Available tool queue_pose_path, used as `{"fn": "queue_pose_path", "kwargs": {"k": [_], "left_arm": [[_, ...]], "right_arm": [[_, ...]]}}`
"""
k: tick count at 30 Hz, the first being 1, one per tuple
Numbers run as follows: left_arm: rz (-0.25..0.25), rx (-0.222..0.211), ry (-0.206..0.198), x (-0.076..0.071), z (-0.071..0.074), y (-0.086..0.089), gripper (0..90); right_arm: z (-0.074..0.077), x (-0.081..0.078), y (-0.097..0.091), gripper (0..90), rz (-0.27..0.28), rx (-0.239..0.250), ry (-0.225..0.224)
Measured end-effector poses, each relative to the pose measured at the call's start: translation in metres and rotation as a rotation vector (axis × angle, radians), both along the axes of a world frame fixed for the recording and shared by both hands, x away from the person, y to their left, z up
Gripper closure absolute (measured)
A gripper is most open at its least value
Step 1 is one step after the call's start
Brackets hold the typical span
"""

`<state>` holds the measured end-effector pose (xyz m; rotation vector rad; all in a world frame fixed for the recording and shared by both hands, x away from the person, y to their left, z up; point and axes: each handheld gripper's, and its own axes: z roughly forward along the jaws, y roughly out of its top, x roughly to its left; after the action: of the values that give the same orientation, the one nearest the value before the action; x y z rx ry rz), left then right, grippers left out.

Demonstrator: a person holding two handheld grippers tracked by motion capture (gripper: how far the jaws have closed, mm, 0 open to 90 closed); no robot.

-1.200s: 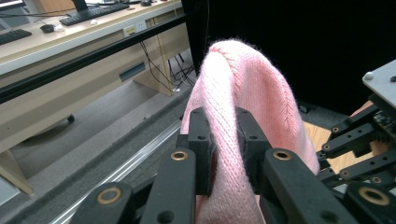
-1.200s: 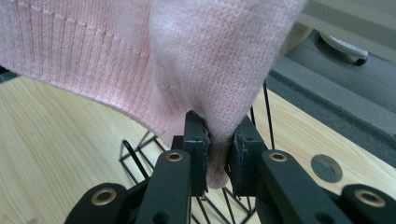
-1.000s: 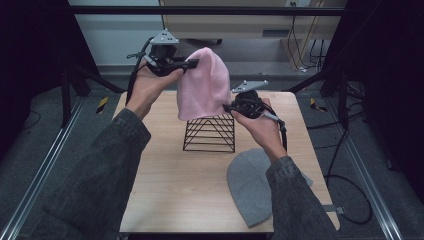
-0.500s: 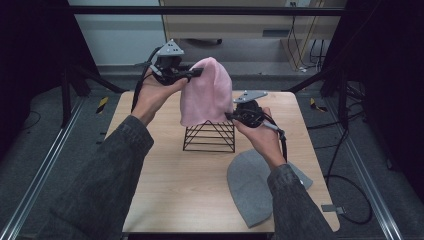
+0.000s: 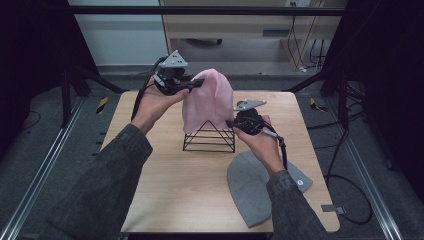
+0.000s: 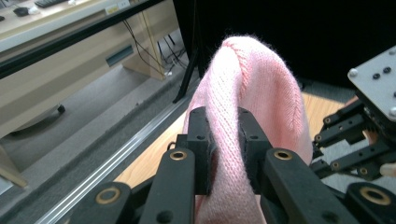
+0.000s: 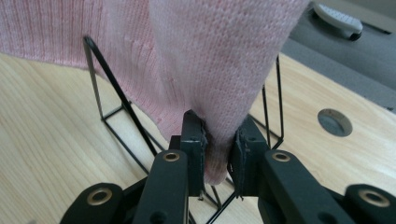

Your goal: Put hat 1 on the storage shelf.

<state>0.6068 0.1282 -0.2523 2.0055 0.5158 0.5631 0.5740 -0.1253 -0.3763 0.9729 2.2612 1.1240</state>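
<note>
Holding: pink beanie (image 5: 210, 102) draped over black wire stand (image 5: 209, 137) mid-tabletop
Left gripper (image 5: 192, 85): clamped on the beanie's top
Right gripper (image 5: 231, 123): pinching its lower edge
Grey beanie (image 5: 255, 187): near right corner, small tag unreadable

A light wooden table (image 5: 165, 190) stands on grey carpet (image 5: 45, 130). Metal rails (image 5: 35, 185) run along the floor on both sides of it. Black curtains (image 5: 30, 45) hang at left and right. Behind the table is a pale wall (image 5: 120, 35) and a beige wooden desk (image 5: 235, 20), with cables (image 5: 307, 35) hanging beside it. Yellow-and-black tape (image 5: 102, 104) marks the floor.
</note>
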Motion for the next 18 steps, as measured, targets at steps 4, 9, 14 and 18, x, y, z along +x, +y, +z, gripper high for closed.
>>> {"fn": "queue_pose_path", "kwargs": {"k": [4,9,14,18], "left_arm": [[-0.009,0.012,0.008,-0.003,-0.006,-0.001,78.7],[-0.005,0.016,0.028,-0.005,-0.014,-0.003,79.2],[0.0,0.006,0.036,-0.005,-0.018,-0.003,79.6],[-0.005,0.011,0.043,-0.005,-0.022,-0.003,79.6]], "right_arm": [[-0.008,0.0,-0.001,76.5,0.0,-0.001,0.018],[-0.015,0.001,-0.001,73.6,0.002,-0.013,0.038],[-0.017,0.001,-0.002,72.9,0.004,-0.013,0.056],[-0.019,0.001,-0.003,73.8,0.003,-0.02,0.066]]}}
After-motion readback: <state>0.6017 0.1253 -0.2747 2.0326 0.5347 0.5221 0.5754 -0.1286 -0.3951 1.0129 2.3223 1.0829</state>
